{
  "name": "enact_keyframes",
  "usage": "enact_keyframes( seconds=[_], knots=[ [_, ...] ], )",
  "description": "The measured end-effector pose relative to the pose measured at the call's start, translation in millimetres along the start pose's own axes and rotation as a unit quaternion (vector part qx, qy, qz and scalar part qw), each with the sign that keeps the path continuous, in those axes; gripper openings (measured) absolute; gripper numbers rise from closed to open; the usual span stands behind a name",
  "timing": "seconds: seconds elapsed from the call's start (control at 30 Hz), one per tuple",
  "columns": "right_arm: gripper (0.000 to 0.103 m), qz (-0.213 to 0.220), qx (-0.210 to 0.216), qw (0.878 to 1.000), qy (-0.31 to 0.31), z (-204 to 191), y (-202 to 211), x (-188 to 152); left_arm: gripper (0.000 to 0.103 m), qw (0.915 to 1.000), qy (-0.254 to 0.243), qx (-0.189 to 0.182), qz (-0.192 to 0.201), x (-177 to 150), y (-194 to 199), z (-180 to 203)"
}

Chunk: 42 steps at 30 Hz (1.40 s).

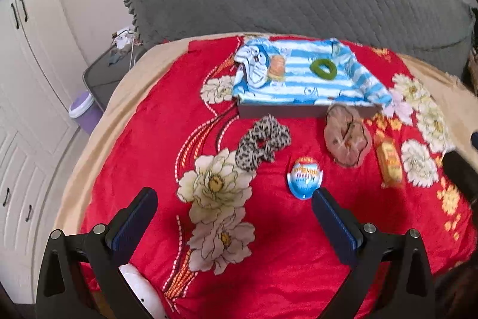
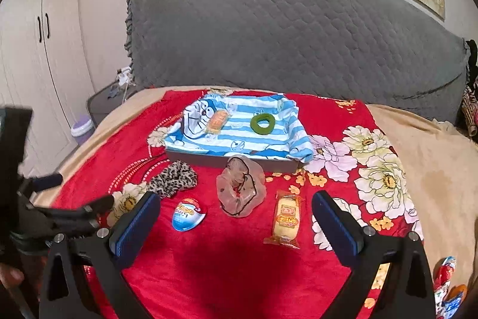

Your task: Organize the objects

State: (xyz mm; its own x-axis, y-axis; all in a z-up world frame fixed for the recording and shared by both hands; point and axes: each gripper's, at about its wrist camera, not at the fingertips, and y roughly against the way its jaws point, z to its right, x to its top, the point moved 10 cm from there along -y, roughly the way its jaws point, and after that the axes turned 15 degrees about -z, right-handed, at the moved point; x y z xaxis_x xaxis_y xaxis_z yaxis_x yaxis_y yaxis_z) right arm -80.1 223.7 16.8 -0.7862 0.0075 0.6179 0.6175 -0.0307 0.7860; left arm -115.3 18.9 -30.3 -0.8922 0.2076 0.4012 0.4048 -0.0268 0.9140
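Note:
A shallow tray lined with blue-striped cartoon cloth (image 1: pixel 298 85) (image 2: pixel 239 136) sits at the back of the red floral blanket. In it lie a green hair ring (image 1: pixel 322 68) (image 2: pixel 263 124) and a wrapped orange snack (image 1: pixel 277 66) (image 2: pixel 219 119). In front lie a leopard scrunchie (image 1: pixel 263 141) (image 2: pixel 173 178), a sheer pink scrunchie (image 1: pixel 348 136) (image 2: pixel 242 187), a blue-and-white egg-shaped pack (image 1: pixel 304 177) (image 2: pixel 188 213) and a yellow wrapped cake (image 1: pixel 390 163) (image 2: pixel 287 218). My left gripper (image 1: pixel 233 199) is open and empty above the blanket. My right gripper (image 2: pixel 236 205) is open and empty, near the cake.
A grey quilted headboard (image 2: pixel 298 35) stands behind the bed. White wardrobes (image 1: pixel 27 79) line the left wall, with a purple bin (image 1: pixel 85 108) and a dark side table (image 1: pixel 104 73). Colourful wrapped items (image 2: pixel 448 283) lie at the right edge. The left gripper's body (image 2: pixel 59 217) shows at left.

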Motion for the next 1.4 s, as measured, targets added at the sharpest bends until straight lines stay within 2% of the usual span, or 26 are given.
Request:
enact_keyframes(
  seconds=[0.17, 0.4, 0.7, 1.4],
  knots=[
    [0.102, -0.008, -0.002, 1.000, 0.001, 2.2, -6.5, -3.5, 0.103, 0.9999, -0.010, -0.004, -0.008, -4.9, -10.9, 7.1],
    [0.102, -0.033, -0.003, 0.999, -0.012, 13.1, -29.9, -13.9, 0.103, 0.9997, 0.003, -0.025, -0.008, 0.1, -23.7, 6.9],
    [0.102, -0.057, -0.007, 0.998, -0.005, 14.4, -54.6, -22.1, 0.103, 0.9994, -0.001, -0.028, -0.019, 2.4, -47.4, 14.4],
    [0.102, -0.083, -0.016, 0.996, 0.004, 11.4, -106.0, -3.2, 0.103, 0.9985, 0.008, -0.042, -0.036, 36.6, -97.8, 14.6]
  ],
)
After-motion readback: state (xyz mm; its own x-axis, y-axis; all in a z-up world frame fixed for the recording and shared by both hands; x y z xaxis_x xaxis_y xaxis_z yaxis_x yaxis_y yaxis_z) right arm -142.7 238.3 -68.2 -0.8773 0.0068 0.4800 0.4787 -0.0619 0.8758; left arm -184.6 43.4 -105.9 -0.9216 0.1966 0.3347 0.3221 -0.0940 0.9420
